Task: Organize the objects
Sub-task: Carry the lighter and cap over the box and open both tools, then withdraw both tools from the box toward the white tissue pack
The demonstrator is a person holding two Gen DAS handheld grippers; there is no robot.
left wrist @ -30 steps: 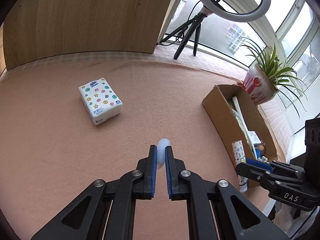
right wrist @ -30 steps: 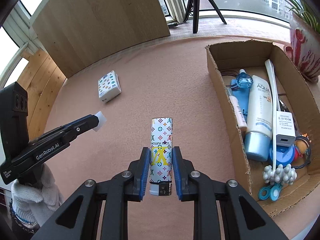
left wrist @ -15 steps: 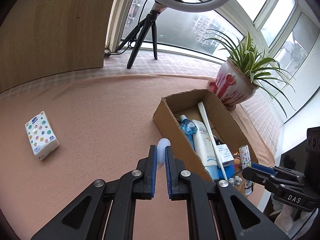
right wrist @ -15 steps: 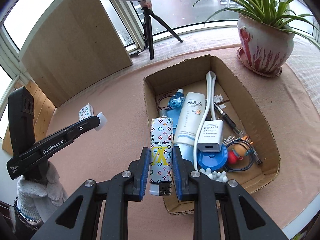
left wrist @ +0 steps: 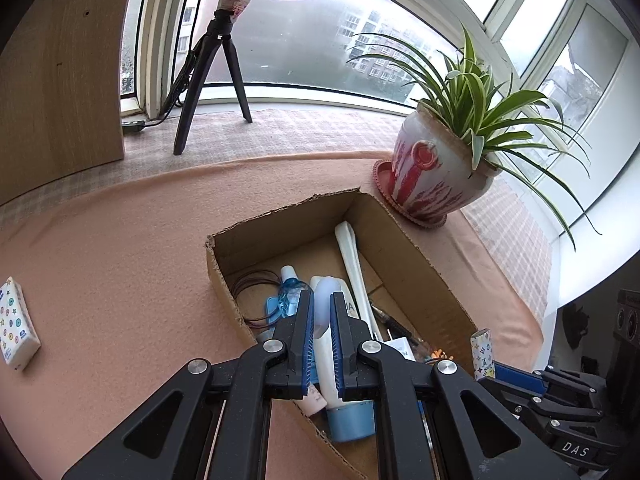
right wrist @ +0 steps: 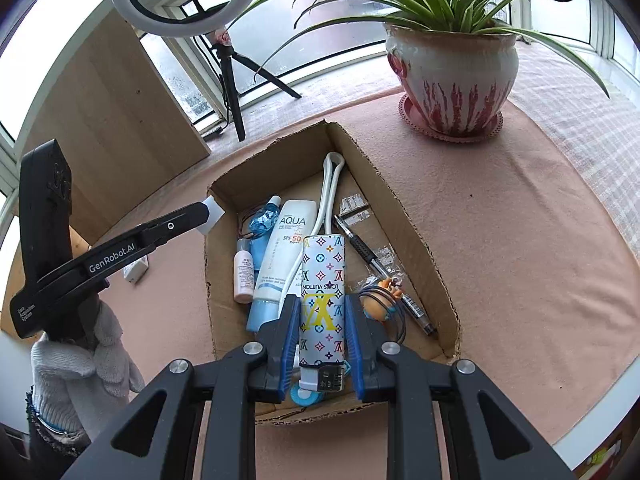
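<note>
Left wrist view: left gripper (left wrist: 321, 312) with jaws nearly closed, pinching a small pale white piece (left wrist: 323, 300) between the blue pads, poised above the open cardboard box (left wrist: 280, 228). In the box, a blue bottle (left wrist: 289, 294) at ten o'clock of the jaws, a coil of thin wire (left wrist: 252, 286) further toward nine, a long white strip (left wrist: 352, 256) at one o'clock. Tissue pack (left wrist: 15, 324) flat on the pink surface (left wrist: 120, 240), well apart at nine o'clock. Potted plant (left wrist: 436, 172) at two o'clock beyond the box, ring-light tripod (left wrist: 208, 80) at eleven. Right gripper (left wrist: 516, 380) low at four o'clock, a patterned lighter (left wrist: 483, 354) standing up from it.

Right wrist view: right gripper (right wrist: 322, 312) with jaws partly closed, clamped on the patterned lighter (right wrist: 322, 292), held lengthwise above the box's (right wrist: 404, 216) near half. Below, sunscreen tube (right wrist: 280, 256) at eleven o'clock, small pink bottle (right wrist: 243, 276) further toward ten, black pen (right wrist: 380, 272) at one o'clock, orange keychain figure (right wrist: 380, 300) just at three. Left gripper (right wrist: 208, 214) at ten o'clock, white piece (right wrist: 213, 214) at its tip over the box's left wall, carried by a white-gloved hand (right wrist: 80, 360).
</note>
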